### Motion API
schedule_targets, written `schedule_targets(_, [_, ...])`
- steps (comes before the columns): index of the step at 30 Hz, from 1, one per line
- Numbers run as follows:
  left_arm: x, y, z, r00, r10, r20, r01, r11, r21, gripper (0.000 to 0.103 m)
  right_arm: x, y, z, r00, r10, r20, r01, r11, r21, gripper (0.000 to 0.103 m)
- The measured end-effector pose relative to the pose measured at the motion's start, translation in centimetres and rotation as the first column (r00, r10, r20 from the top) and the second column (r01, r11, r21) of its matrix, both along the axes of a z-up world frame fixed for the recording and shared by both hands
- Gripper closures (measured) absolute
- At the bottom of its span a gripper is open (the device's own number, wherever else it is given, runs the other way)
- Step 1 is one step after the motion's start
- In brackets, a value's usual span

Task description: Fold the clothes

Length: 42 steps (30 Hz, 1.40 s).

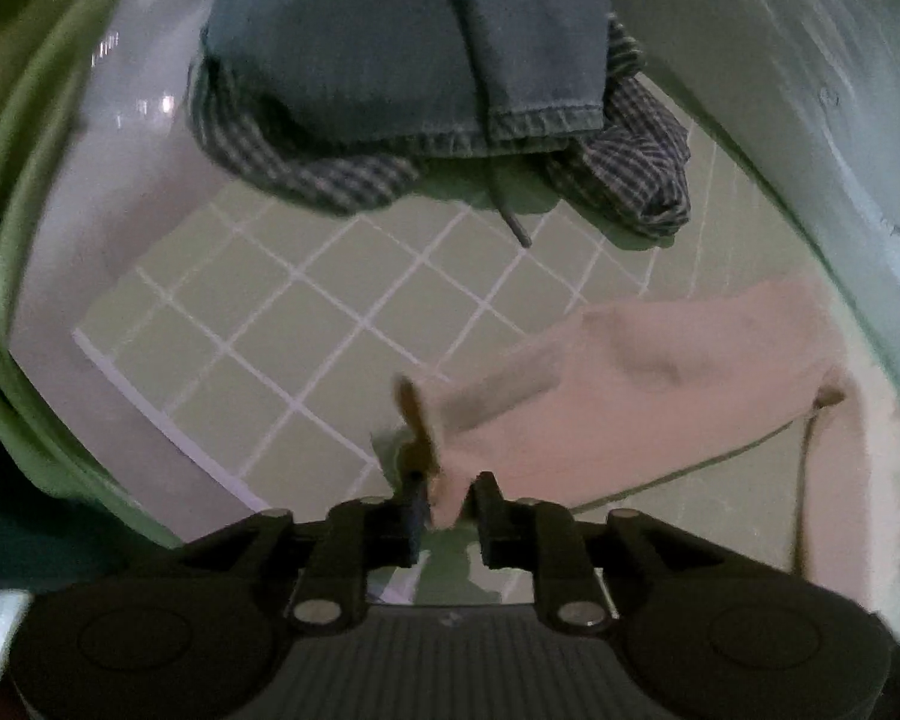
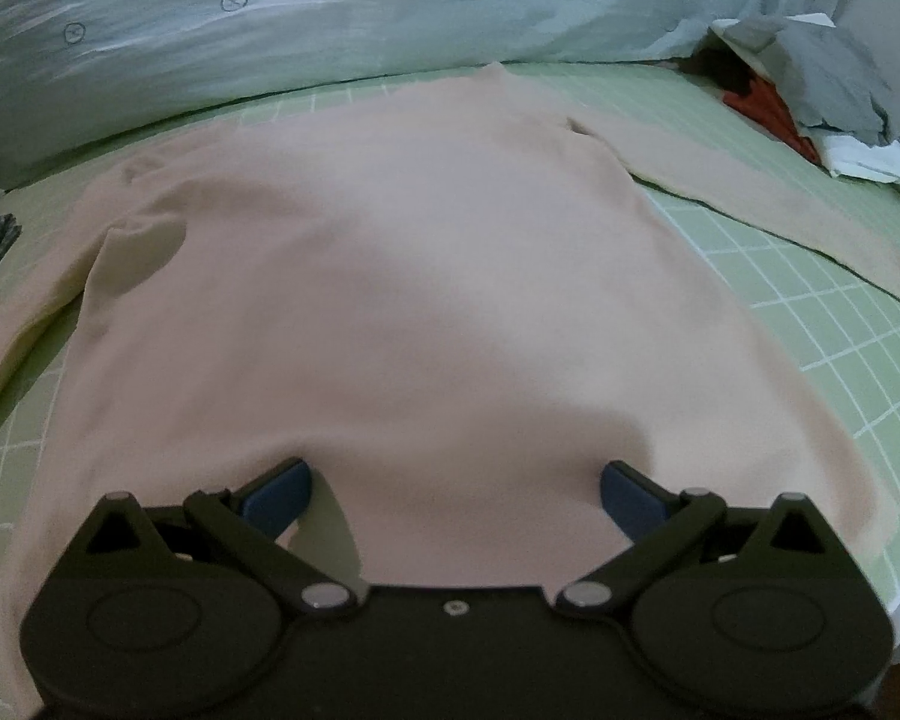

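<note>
A pale pink long-sleeved top (image 2: pixel 426 276) lies spread flat on the green checked bed sheet (image 2: pixel 810 324), with one sleeve (image 2: pixel 780 210) stretched out to the right. My right gripper (image 2: pixel 456 492) hovers over its near hem, open wide, with nothing between the blue pads (image 2: pixel 279 495). In the left wrist view the other pink sleeve (image 1: pixel 660 384) runs in from the right, and its tip lies between the narrow-set fingers of my left gripper (image 1: pixel 450 510). A gap shows beside the right finger (image 1: pixel 492 516). A blurred brownish tab (image 1: pixel 411 414) sticks up at the tip.
A folded blue denim garment (image 1: pixel 402 42) rests on a checked shirt (image 1: pixel 306 162) at the far end of the sheet (image 1: pixel 306 312). A carrot-print pillow (image 2: pixel 270 30) lines the back. Grey, red and white clothes (image 2: pixel 810 78) are heaped at the back right.
</note>
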<state>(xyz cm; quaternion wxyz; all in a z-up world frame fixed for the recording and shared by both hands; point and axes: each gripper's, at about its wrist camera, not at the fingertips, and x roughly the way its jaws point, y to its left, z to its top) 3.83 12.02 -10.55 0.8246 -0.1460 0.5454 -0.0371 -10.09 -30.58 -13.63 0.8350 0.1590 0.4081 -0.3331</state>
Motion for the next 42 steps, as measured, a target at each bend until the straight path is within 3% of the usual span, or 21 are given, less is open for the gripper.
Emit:
schedule_targets(1, [0.1,0.0,0.1,1.0,0.002,0.007,-0.002,1.0,0.025,0.077,0.0,0.0,-0.1,1.0,0.001,0.002,-0.001,1.0,-0.002,0.0])
schedule_targets(3, [0.5,0.1,0.1,1.0,0.013,0.019,-0.014,0.997,0.073,0.062,-0.1,0.1,-0.1,1.0,0.002,0.007,-0.002,1.0,-0.006,0.0])
schedule_targets(7, [1.2,0.4,0.3,0.999,0.029,0.037,-0.032,0.995,0.098,0.048,-0.2,0.4,-0.2,1.0,0.001,0.014,-0.001,1.0,-0.013,0.0])
schedule_targets(14, [2.0,-0.4,-0.8,1.0,-0.02,0.012,0.018,0.99,0.14,0.047,-0.2,0.6,-0.2,1.0,-0.014,0.017,0.014,1.0,-0.016,0.0])
schedule_targets(22, [1.7,-1.5,-1.0,0.997,-0.072,0.04,0.063,0.98,0.191,0.047,-0.6,1.3,-0.1,1.0,-0.024,0.019,0.024,1.0,-0.019,0.0])
schedule_targets(25, [1.6,-2.0,-1.0,0.996,-0.074,0.052,0.061,0.974,0.217,0.055,-0.9,1.2,0.0,1.0,-0.015,0.017,0.016,1.0,-0.015,0.0])
schedule_targets(26, [1.7,-2.2,-0.9,0.995,-0.083,0.05,0.07,0.973,0.22,0.068,-1.0,1.2,0.0,1.0,-0.013,0.016,0.013,1.0,-0.014,0.0])
schedule_targets(27, [1.9,-2.4,-0.8,0.994,-0.099,0.043,0.088,0.972,0.217,0.088,-1.0,1.1,0.0,1.0,-0.01,0.015,0.01,1.0,-0.011,0.0])
schedule_targets(30, [2.5,-3.5,-0.1,0.989,-0.142,0.04,0.131,0.969,0.211,0.1,-1.2,1.0,0.2,1.0,0.006,0.007,-0.006,1.0,0.004,0.0])
schedule_targets(36, [3.1,-8.6,2.8,0.961,-0.251,0.115,0.223,0.952,0.208,0.102,-2.2,0.3,1.3,0.998,-0.022,0.062,0.023,1.0,-0.005,0.003])
schedule_targets(42, [2.8,-18.1,6.5,0.907,-0.366,0.21,0.338,0.928,0.159,0.102,-4.2,-2.9,2.6,0.995,-0.034,0.096,0.036,0.999,-0.021,0.003])
